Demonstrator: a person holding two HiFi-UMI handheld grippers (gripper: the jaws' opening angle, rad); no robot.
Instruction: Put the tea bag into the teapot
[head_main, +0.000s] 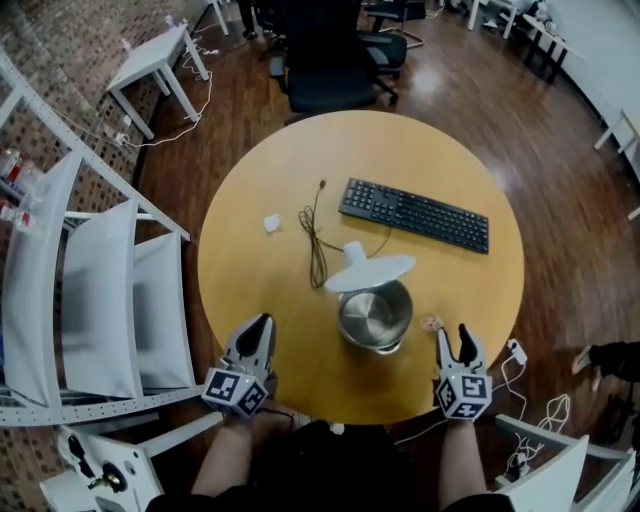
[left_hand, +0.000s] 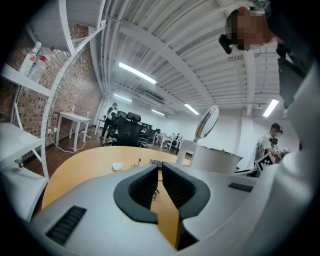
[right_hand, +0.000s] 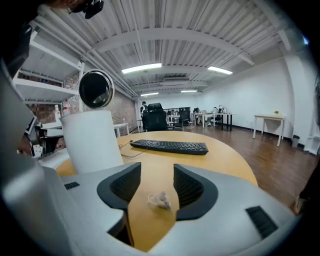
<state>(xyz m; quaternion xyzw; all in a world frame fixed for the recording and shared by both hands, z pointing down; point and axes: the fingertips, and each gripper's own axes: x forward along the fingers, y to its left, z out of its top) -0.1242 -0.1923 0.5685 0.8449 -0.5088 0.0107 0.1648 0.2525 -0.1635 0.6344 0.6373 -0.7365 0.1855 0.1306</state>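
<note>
A steel teapot (head_main: 375, 315) stands near the front of the round wooden table (head_main: 250, 290), its white lid (head_main: 370, 272) hinged up. In the right gripper view it is the white body (right_hand: 92, 137) at the left. The small pale tea bag (head_main: 431, 323) lies on the table to the right of the teapot. My right gripper (head_main: 455, 338) is open just behind it. From the right gripper view, the tea bag (right_hand: 160, 200) rests on the wood between the spread jaws, close to the right pad, not pressed. My left gripper (head_main: 260, 330) hovers left of the teapot, shut and empty.
A black keyboard (head_main: 414, 214) lies behind the teapot, with a thin dark cable (head_main: 314, 240) and a small white scrap (head_main: 272, 223) to its left. White shelving (head_main: 90, 290) stands by the table's left edge. An office chair (head_main: 325, 60) sits at the far side.
</note>
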